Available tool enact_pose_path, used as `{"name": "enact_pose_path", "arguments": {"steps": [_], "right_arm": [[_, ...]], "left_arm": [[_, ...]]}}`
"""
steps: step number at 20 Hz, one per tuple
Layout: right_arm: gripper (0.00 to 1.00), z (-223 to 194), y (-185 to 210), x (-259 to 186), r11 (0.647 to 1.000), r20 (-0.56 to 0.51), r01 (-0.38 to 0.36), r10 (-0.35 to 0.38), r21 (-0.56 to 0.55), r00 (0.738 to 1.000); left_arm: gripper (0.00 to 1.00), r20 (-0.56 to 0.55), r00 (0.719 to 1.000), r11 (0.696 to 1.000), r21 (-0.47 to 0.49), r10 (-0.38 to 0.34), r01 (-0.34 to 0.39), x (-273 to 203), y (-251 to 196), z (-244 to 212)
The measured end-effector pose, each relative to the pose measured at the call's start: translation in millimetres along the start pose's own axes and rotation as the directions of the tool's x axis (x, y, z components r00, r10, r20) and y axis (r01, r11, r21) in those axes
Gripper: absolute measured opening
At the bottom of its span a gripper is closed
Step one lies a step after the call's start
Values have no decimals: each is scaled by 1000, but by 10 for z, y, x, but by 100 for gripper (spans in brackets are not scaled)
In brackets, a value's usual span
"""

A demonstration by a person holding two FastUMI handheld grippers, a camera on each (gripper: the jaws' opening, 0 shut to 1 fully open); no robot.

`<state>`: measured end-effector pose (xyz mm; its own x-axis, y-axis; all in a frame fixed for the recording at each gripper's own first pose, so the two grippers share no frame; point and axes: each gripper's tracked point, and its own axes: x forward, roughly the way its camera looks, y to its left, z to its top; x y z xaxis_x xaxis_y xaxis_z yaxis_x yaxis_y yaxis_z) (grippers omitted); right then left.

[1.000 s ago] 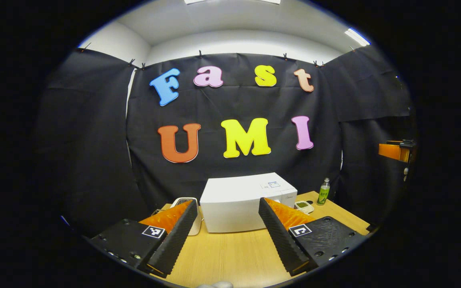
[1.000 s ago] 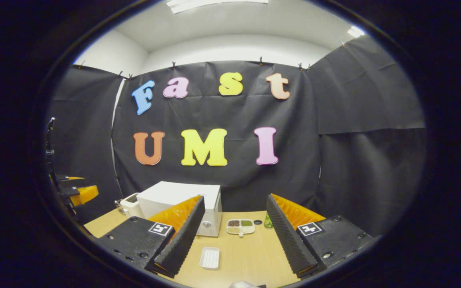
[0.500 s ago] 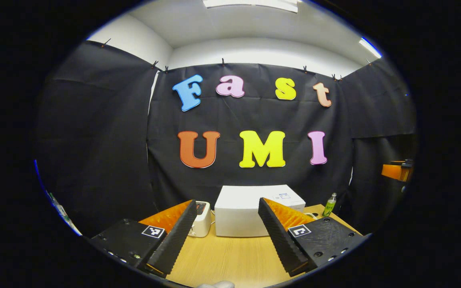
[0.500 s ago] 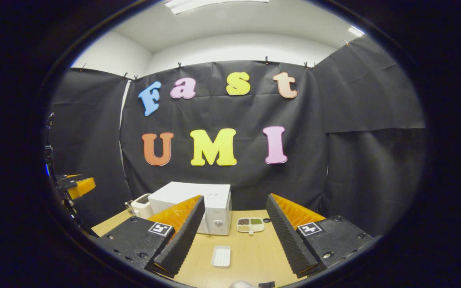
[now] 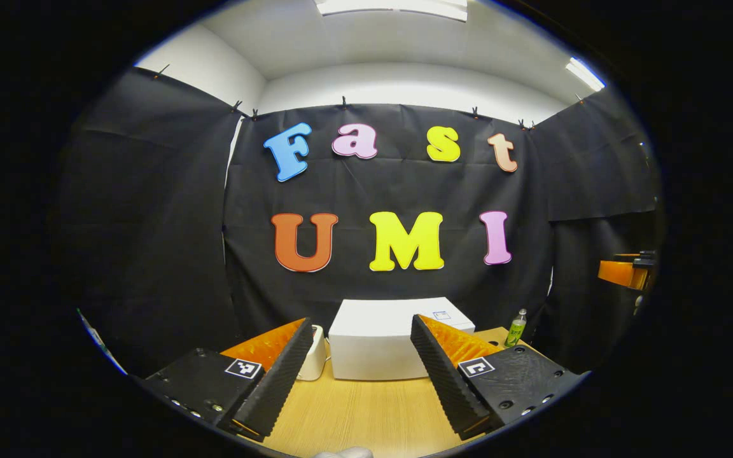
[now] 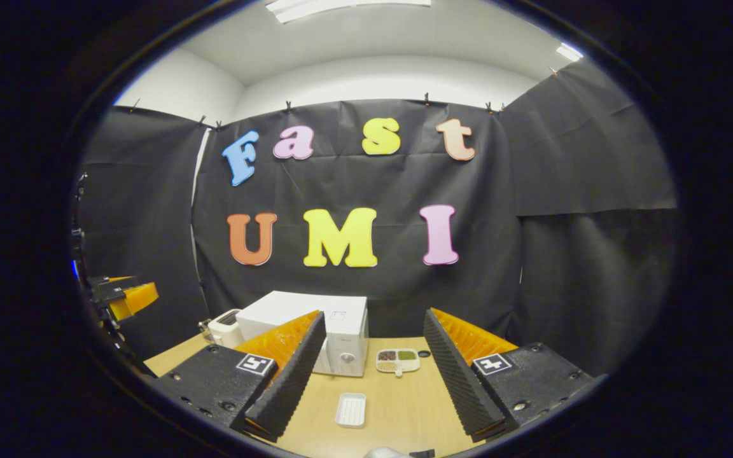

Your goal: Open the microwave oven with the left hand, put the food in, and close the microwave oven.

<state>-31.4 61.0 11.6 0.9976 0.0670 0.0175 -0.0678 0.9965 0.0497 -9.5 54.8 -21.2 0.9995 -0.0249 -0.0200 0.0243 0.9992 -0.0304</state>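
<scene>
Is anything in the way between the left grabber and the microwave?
Nothing visible. In the left gripper view, the left hand-held gripper is open, with only bare wooden table between it and the white microwave. A small white appliance sits off to the side.

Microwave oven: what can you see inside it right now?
Nothing of the inside: the microwave oven stands shut on the table, its white casing covering the cavity. The divided food dish and a small white tray sit outside, on the table.

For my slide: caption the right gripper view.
Open right gripper faces microwave, food dish, white tray.
</scene>
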Motion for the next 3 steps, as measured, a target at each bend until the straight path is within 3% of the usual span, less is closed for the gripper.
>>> {"name": "enact_pose_path", "arguments": {"steps": [3], "right_arm": [[92,-39,1,43,1000,-1,-2,2,6,1000]], "left_arm": [[96,1,1000,1000,6,-10,10,42,-40,24]]}}
